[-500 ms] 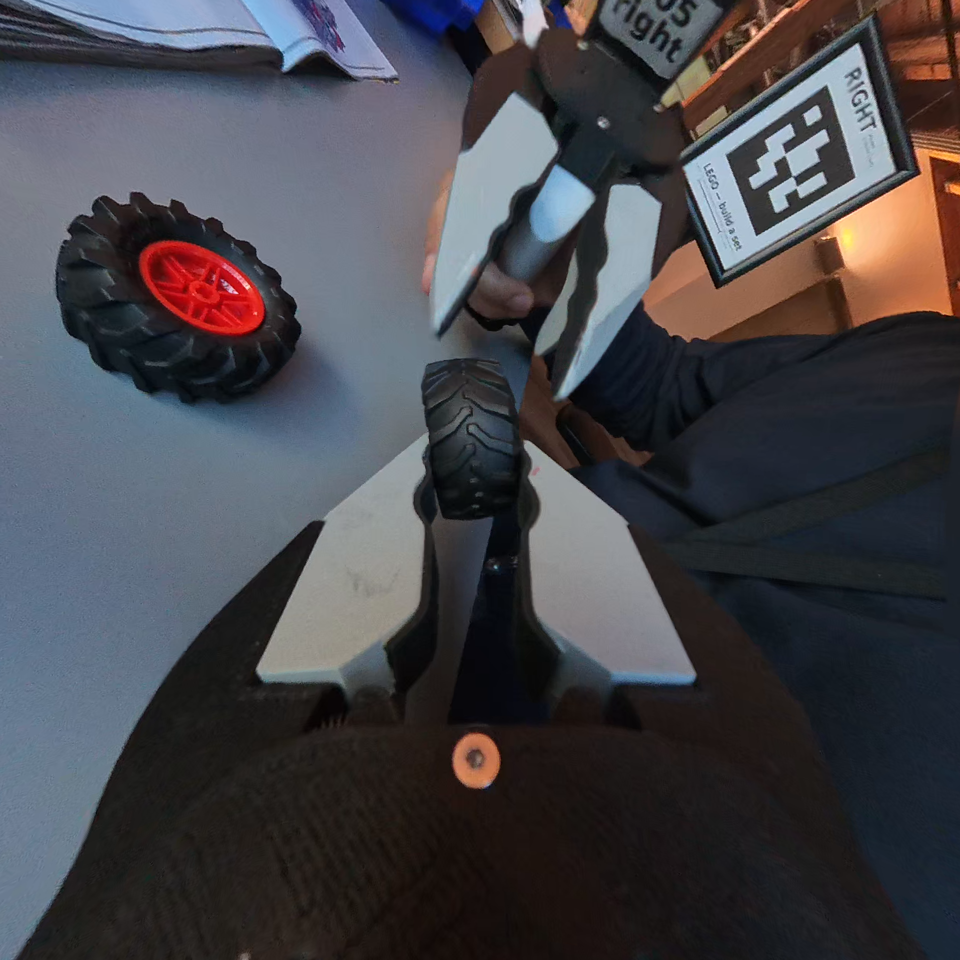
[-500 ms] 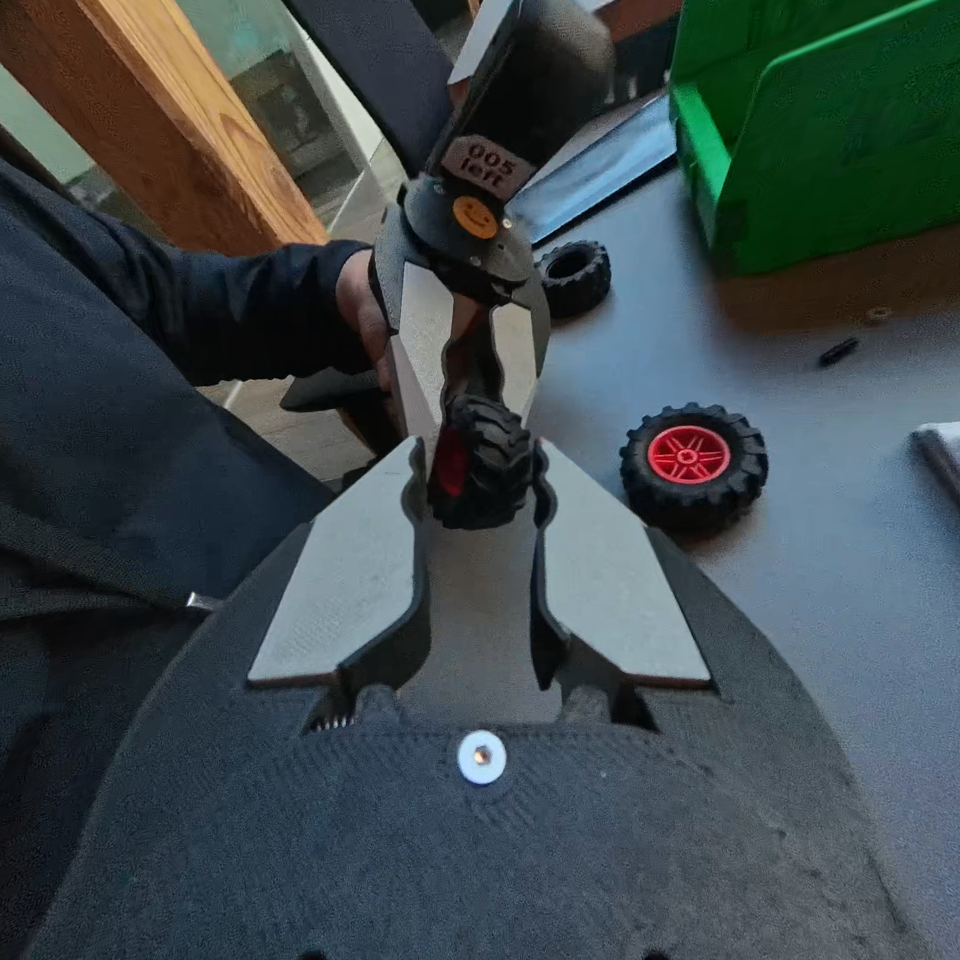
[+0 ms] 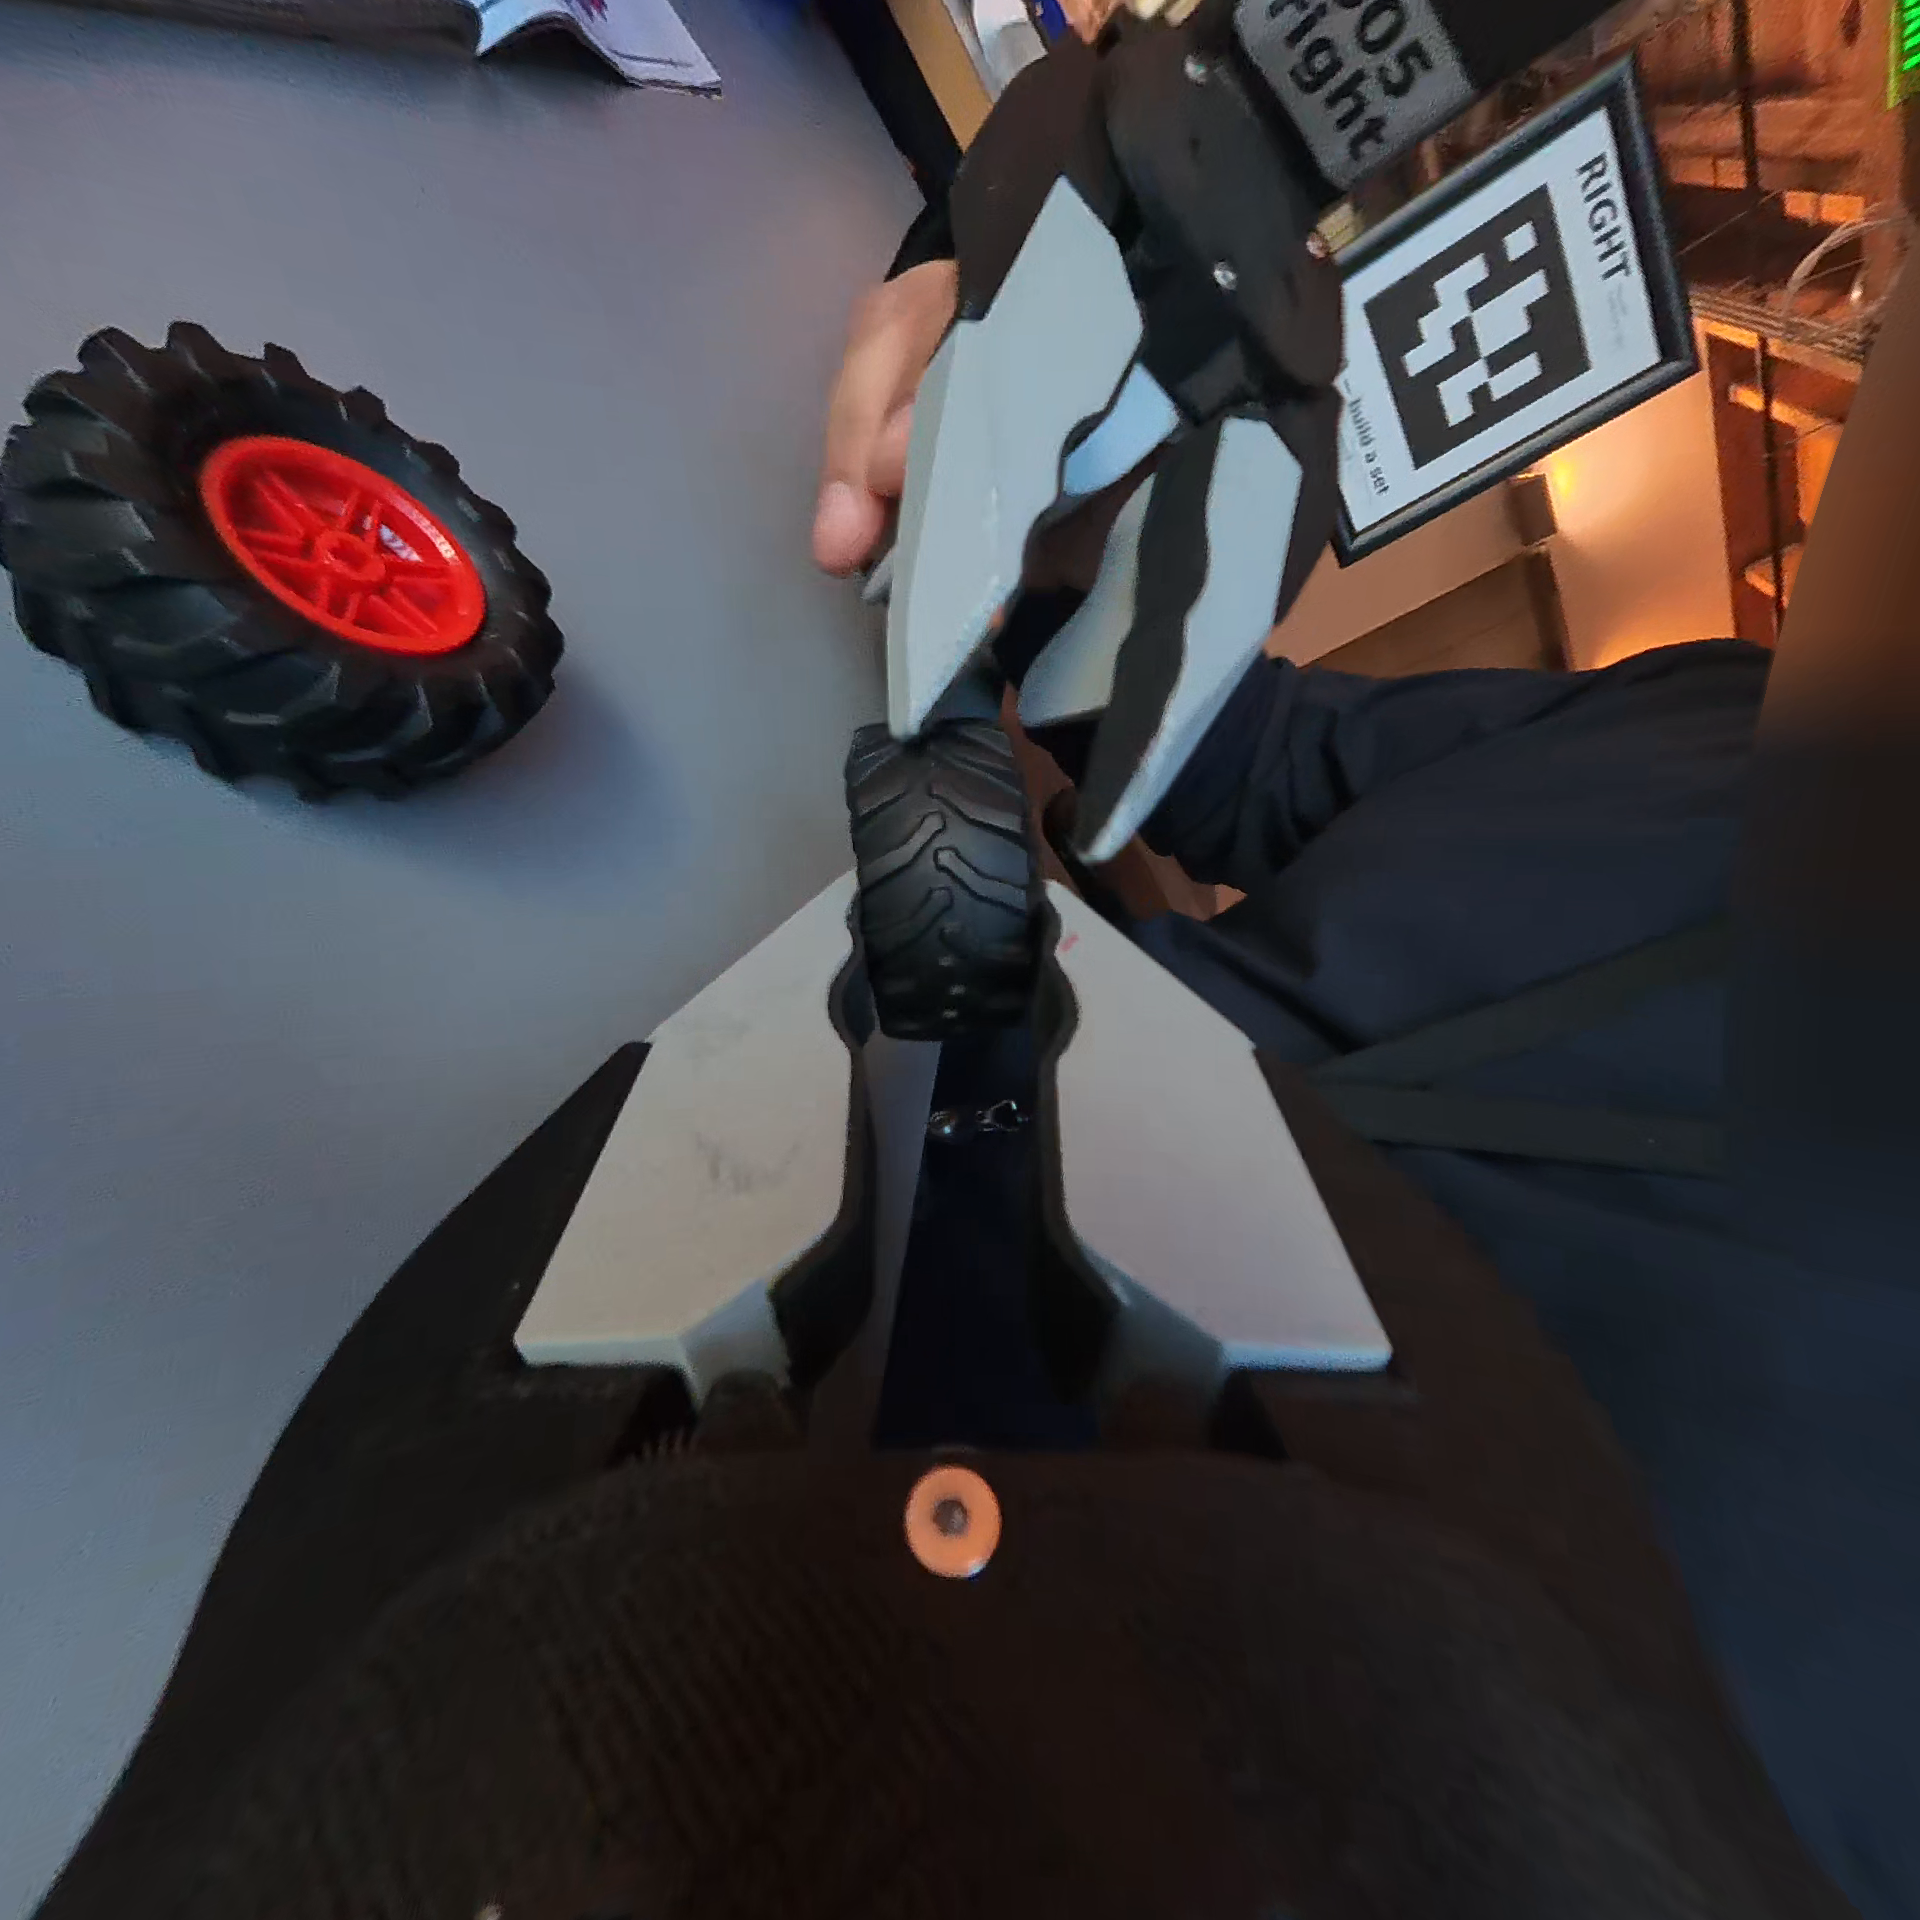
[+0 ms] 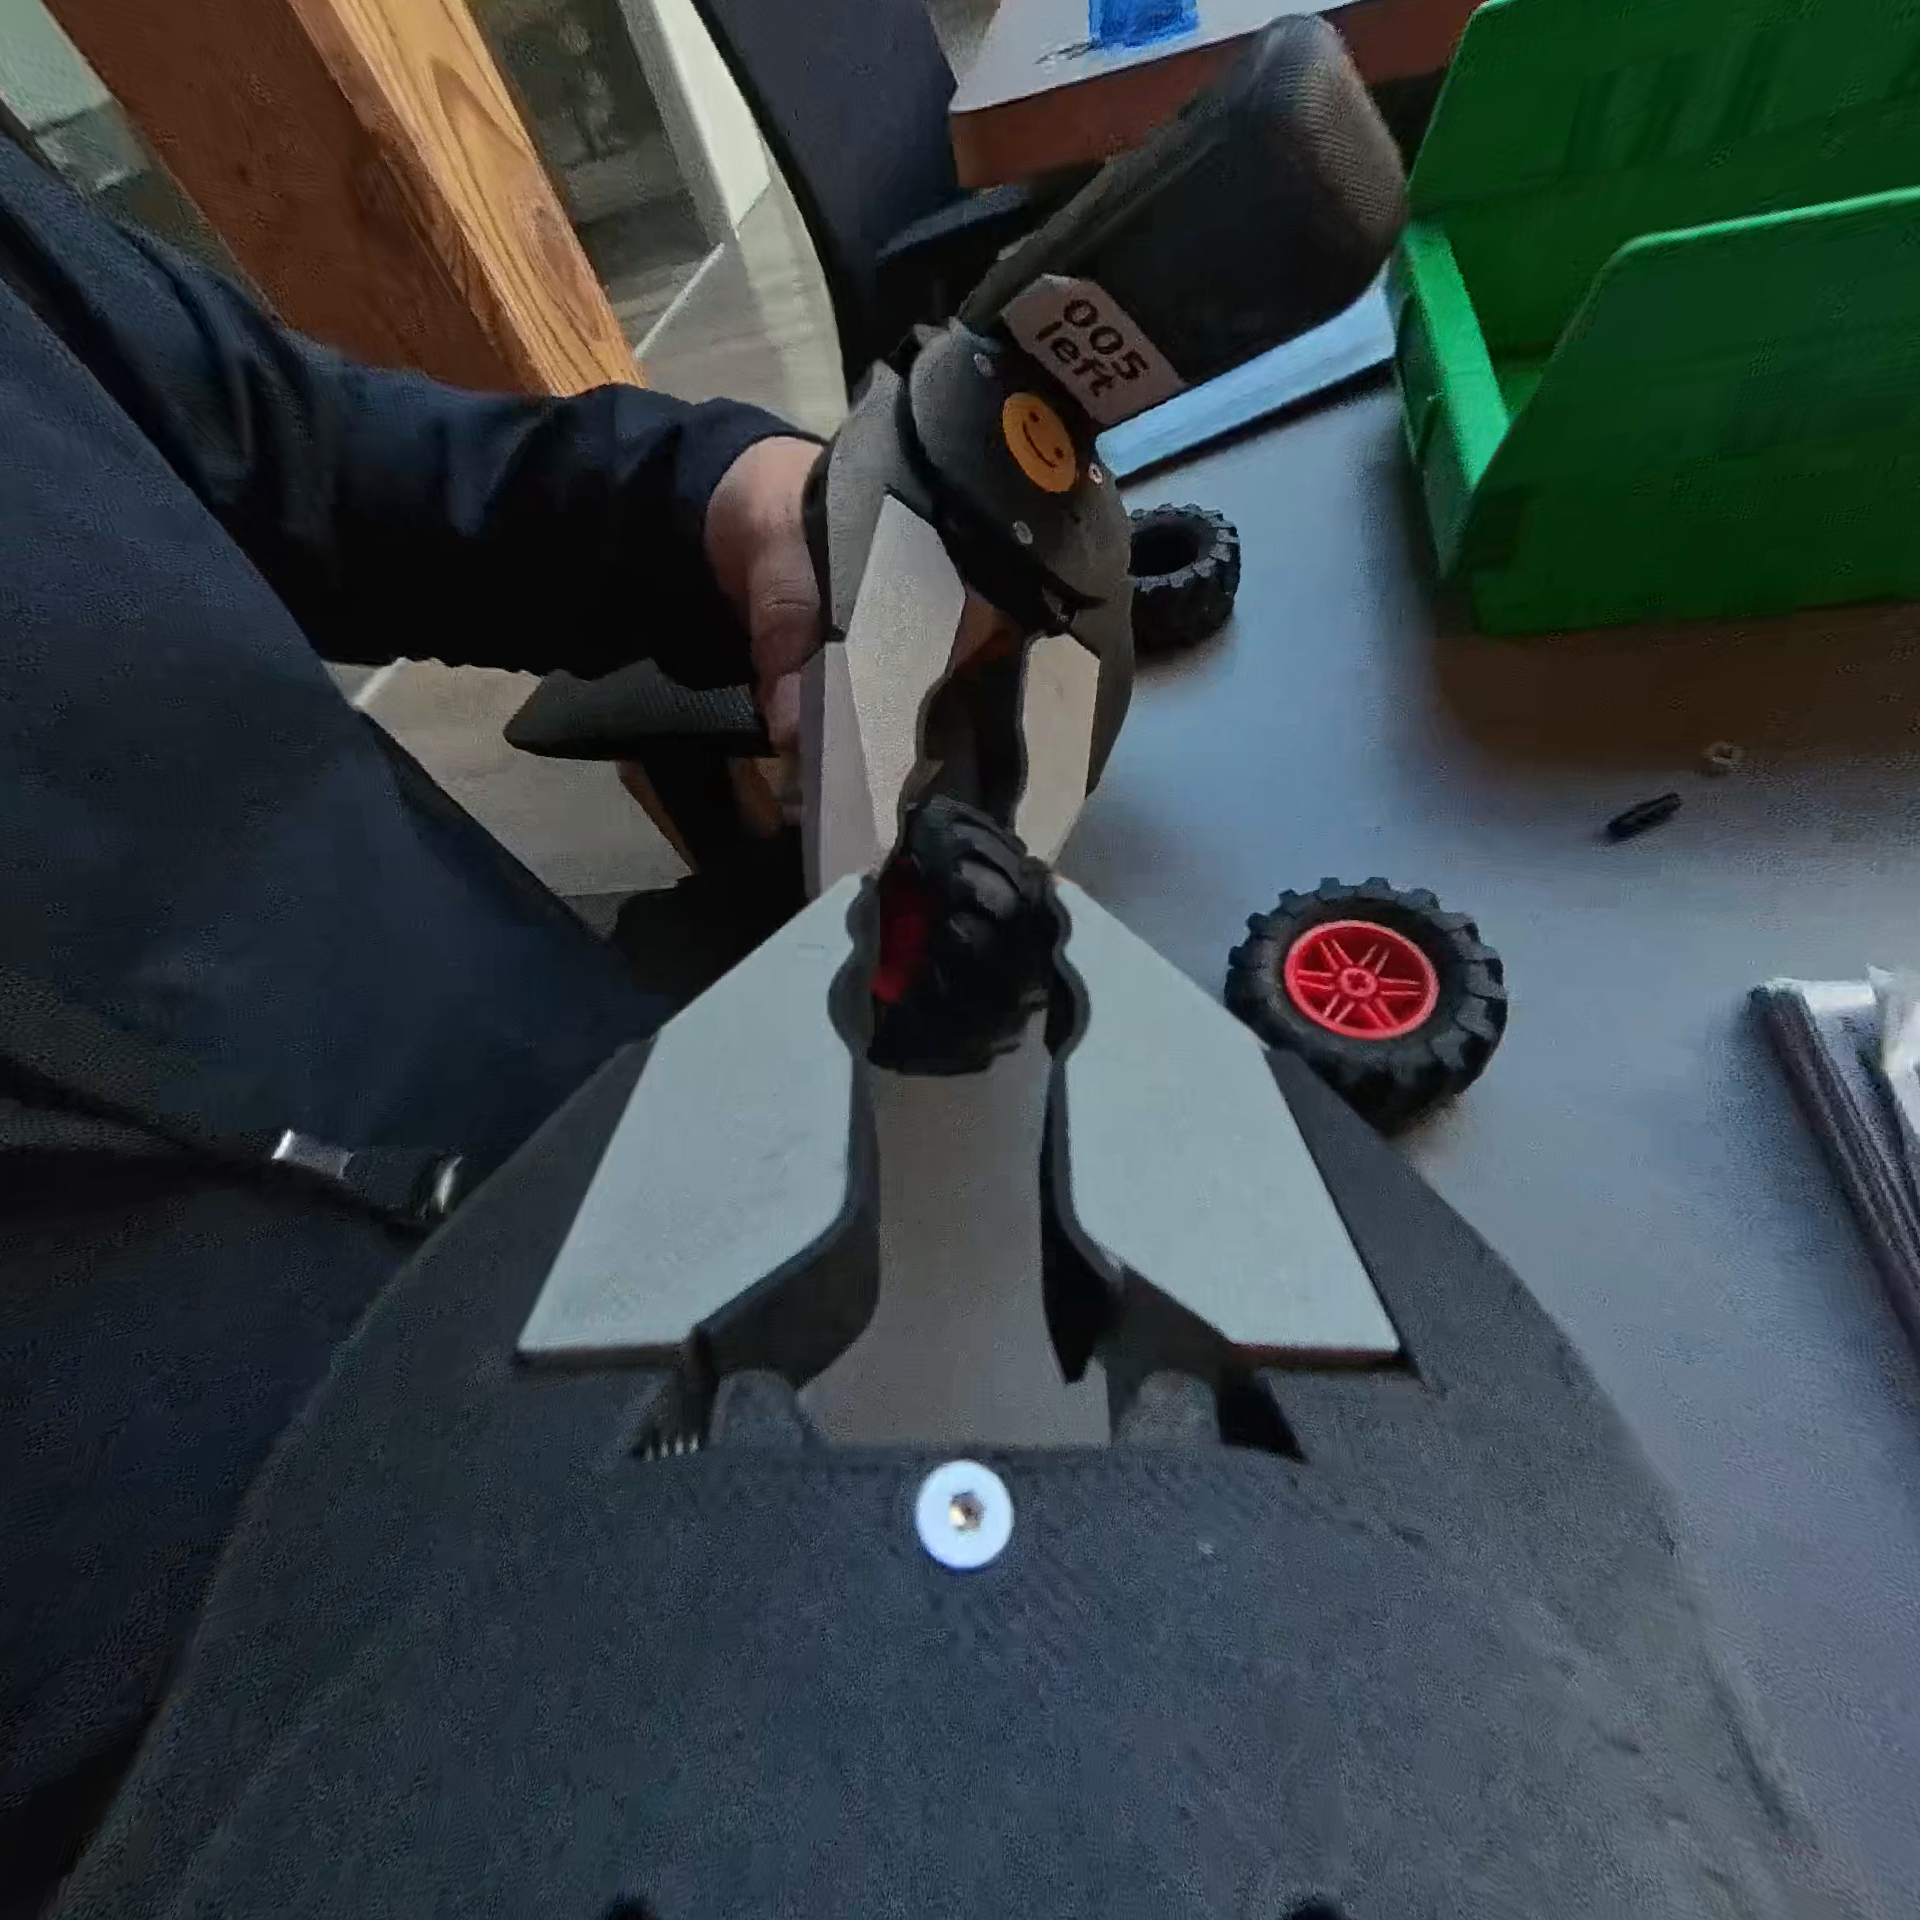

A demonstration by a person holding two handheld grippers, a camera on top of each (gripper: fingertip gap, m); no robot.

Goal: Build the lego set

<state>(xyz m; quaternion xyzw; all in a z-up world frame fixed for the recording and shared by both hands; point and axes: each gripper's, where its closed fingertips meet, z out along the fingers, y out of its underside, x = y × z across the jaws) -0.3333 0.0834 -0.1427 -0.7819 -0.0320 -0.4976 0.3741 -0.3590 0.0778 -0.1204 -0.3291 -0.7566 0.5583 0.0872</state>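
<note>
Fingers of the left gripper [image 3: 940, 935] were clamped on a small black tyre [image 3: 942, 883], held above the table edge [image 3: 436, 935]. Around it, the right gripper [image 4: 956, 956] was spread, one tip touching. Seating its red hub [image 4: 900, 935] was judged under way; squeezing squarely would be called for next.

Green bin [image 4: 1704, 416], framed marker card [image 3: 1507, 312], black chair [image 4: 1278, 177].
</note>
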